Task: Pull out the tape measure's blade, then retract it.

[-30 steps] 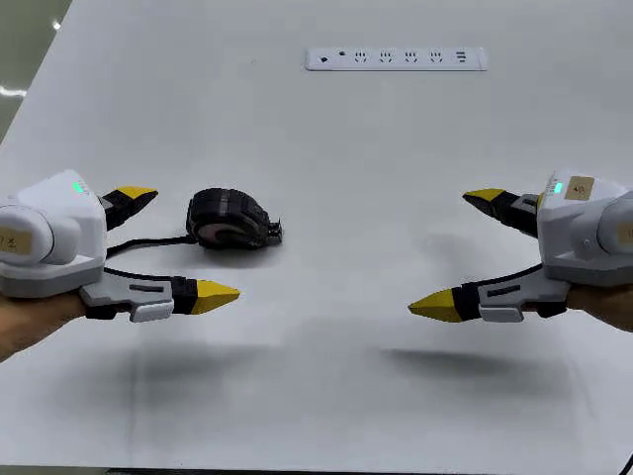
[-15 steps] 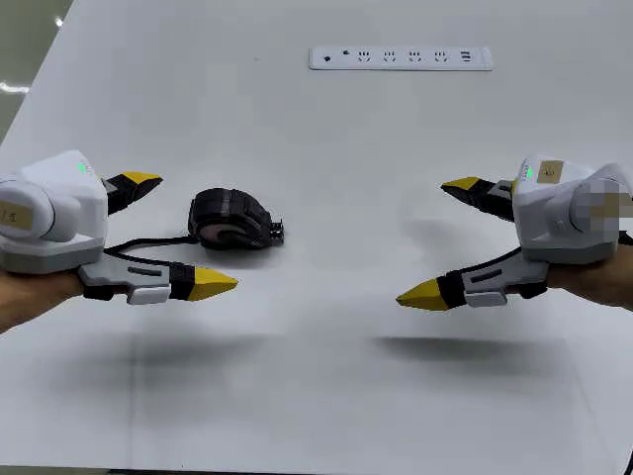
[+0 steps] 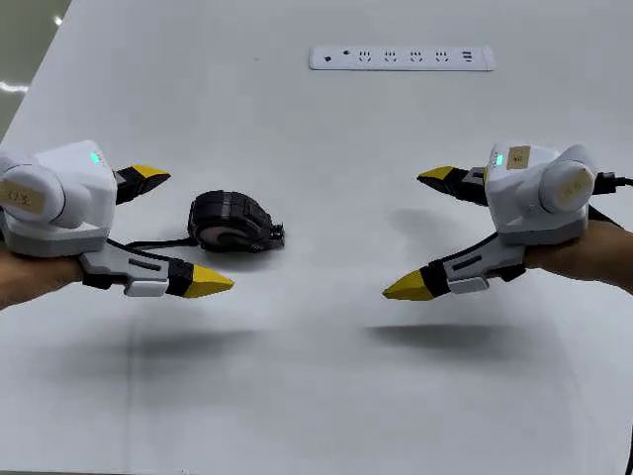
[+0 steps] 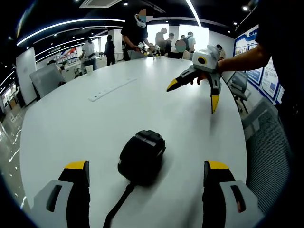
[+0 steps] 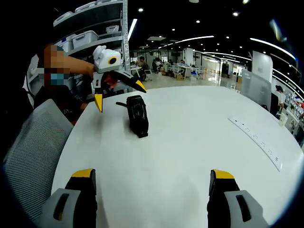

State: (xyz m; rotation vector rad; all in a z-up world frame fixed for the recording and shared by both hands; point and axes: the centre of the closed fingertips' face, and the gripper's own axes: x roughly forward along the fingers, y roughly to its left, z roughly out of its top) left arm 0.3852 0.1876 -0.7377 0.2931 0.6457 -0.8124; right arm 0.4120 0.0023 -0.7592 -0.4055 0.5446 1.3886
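As the right gripper (image 3: 417, 233) is drifting inward from the bench's (image 3: 326, 386) right edge, both tongs are gaping empty, the left gripper (image 3: 186, 230) flanking the tape measure (image 3: 229, 220) near the left edge, blade seemingly unpulled.

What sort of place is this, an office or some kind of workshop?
Probably an open-plan lab or workshop-office. A large white table carries a power strip, a rack of storage bins stands behind it, and people move among desks under strip lights.

Head view looks steeply down at table (image 3: 326, 396); 2 gripper views face each other, low, sharing tape measure (image 4: 141, 156).
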